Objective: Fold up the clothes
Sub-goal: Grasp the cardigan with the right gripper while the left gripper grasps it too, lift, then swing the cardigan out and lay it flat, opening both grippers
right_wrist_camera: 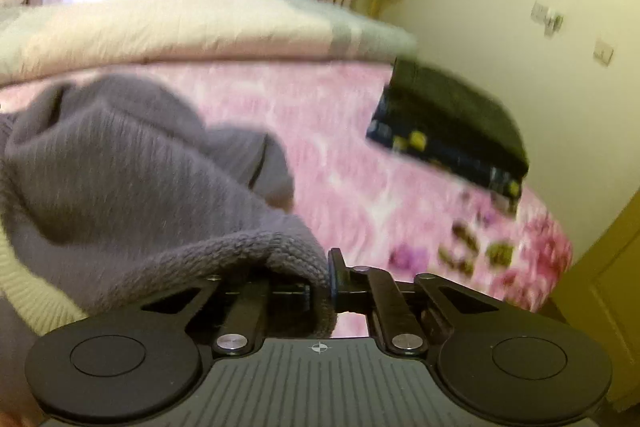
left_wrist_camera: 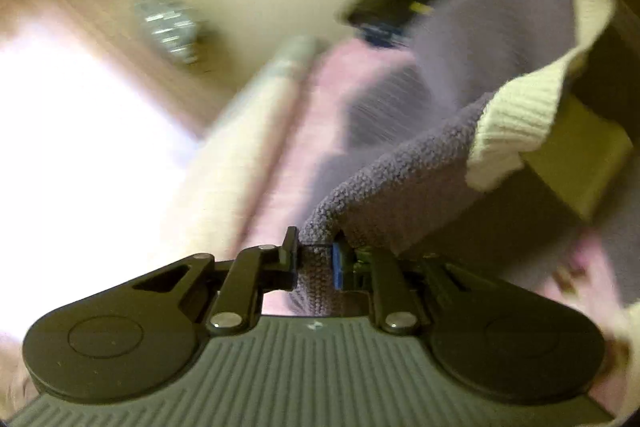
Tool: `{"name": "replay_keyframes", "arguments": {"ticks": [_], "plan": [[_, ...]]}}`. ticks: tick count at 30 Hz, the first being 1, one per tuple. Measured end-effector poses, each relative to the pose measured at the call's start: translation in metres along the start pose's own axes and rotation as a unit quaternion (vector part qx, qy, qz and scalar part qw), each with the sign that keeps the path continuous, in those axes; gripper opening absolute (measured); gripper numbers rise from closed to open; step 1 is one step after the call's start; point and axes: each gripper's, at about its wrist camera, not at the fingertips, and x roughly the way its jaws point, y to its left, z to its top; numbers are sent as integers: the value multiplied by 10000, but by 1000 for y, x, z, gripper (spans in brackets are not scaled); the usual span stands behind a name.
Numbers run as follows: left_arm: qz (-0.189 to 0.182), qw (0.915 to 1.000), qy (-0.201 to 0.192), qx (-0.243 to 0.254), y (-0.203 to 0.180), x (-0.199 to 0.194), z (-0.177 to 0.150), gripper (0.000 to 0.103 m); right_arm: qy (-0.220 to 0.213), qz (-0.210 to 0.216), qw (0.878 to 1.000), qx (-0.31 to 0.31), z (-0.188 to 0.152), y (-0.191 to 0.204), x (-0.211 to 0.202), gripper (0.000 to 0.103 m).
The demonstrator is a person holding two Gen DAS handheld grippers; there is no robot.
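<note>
While both grippers already have knit between their fingers, what matters for the next move is how the purple sweater (right_wrist_camera: 120, 163) runs away from them. Nearest, the left gripper (left_wrist_camera: 315, 263) is pinching a thick ribbed edge of it, the fabric squeezed between the black finger and the blue pad. The right gripper (right_wrist_camera: 320, 287) is pressed together on another stretch of a similar ribbed edge, which wraps over its left finger. From each pinch the cloth leads up and sideways: to the right in the left wrist view, to the left in the right wrist view, so the span between the two grips seems to hang between the hands, roughly crosswise to the fingers. A cream ribbed band (left_wrist_camera: 520, 131) of the garment shows along that raised span. Farther out, the rest of the sweater slumps in a heap on the pink bedspread (right_wrist_camera: 340, 131), toward the rolled cream quilt (right_wrist_camera: 180, 27) along the bed's far edge. A dark folded stack (right_wrist_camera: 452, 123) lies well apart, near the bed's edge by the wall. Neither hand looks nearer to the heap; I judge they must lift and spread together.
</note>
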Motion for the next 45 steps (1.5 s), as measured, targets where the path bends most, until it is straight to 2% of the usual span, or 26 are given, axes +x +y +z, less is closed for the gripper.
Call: {"name": "replay_keyframes", "arguments": {"ticks": [3, 5, 7, 12, 15, 20, 25, 31, 35, 38, 40, 43, 45], "plan": [[606, 9955, 78, -724, 41, -8, 22, 14, -451, -73, 9989, 54, 42, -15, -9, 6], [969, 9866, 99, -1310, 78, -18, 39, 14, -797, -96, 9967, 113, 75, -26, -18, 5], [1241, 9777, 23, -1693, 106, -31, 55, 14, -1186, -111, 9929, 58, 105, -30, -32, 5], [1665, 9549, -292, -2441, 165, -80, 93, 13, -2141, -48, 9767, -145, 178, -32, -81, 5], [1832, 9463, -585, -2598, 188, -119, 111, 13, -2576, -102, 9661, -103, 204, -34, -122, 5], [1964, 9413, -1093, -2519, 215, -198, 132, 14, -3064, -351, 9512, 75, 216, -34, -191, 5], [2049, 9404, -1422, -2311, 225, -288, 141, 14, -3471, -537, 9358, 307, 213, -12, -262, 5], [2078, 9376, -1523, -2334, 212, -371, 143, 14, -3700, -517, 9267, 410, 195, 7, -333, 5], [2022, 9358, -1309, -2576, 205, -406, 136, 14, -3728, -379, 9269, 225, 188, 15, -358, 5], [2008, 9344, -1081, -2738, 210, -413, 128, 14, -3708, -194, 9285, 35, 193, 18, -357, 5], [2002, 9331, -939, -2835, 221, -400, 127, 14, -3677, -78, 9298, -128, 203, 19, -349, 5], [1970, 9274, -647, -3113, 243, -354, 124, 14, -3551, 113, 9341, -347, 234, 24, -312, 5], [1736, 9206, -182, -3494, 267, -295, 118, 16, -3391, 259, 9393, -457, 259, 28, -275, 5]]}}
